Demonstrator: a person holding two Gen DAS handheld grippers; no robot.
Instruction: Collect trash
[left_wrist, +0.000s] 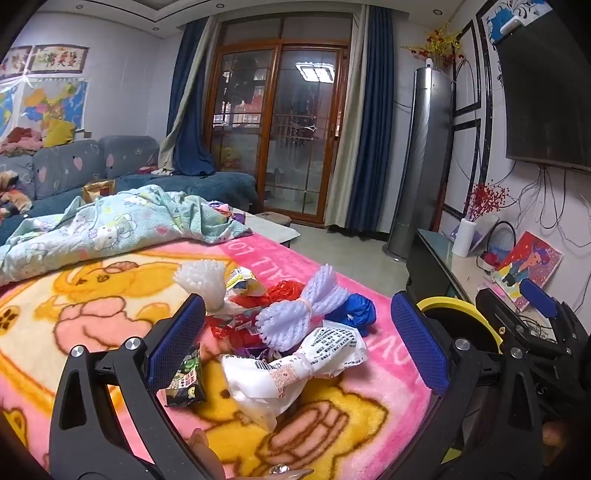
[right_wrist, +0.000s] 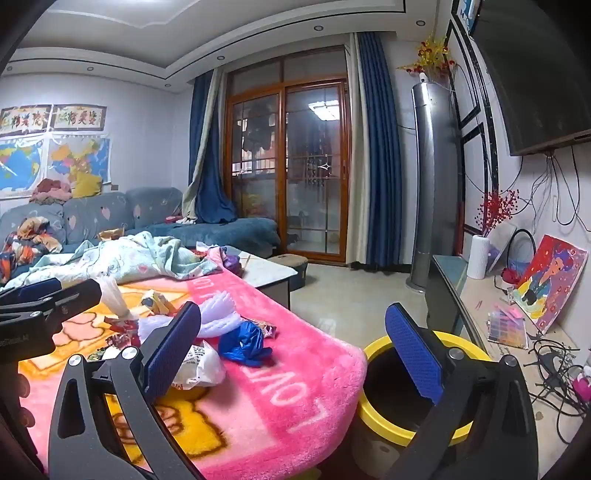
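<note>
The left gripper (left_wrist: 295, 343) stands wide open and grasps nothing; between its blue pads lies the trash pile: a white plastic bag (left_wrist: 291, 369), a pale foam net (left_wrist: 303, 314), a dark snack wrapper (left_wrist: 186, 380) (touching the left pad, it seems). The right gripper (right_wrist: 295, 354) is also released, over the edge of the pink blanket (right_wrist: 280, 387), just beside the yellow-rimmed bin (right_wrist: 376, 421).

Left gripper (left_wrist: 297, 334) frame: black plastic, ribbed, silver screws at the joints.
Left pads (left_wrist: 177, 339): blue, textured.
Right gripper (right_wrist: 291, 356): same black frame, blue pads (right_wrist: 413, 356), silver screws.
</note>
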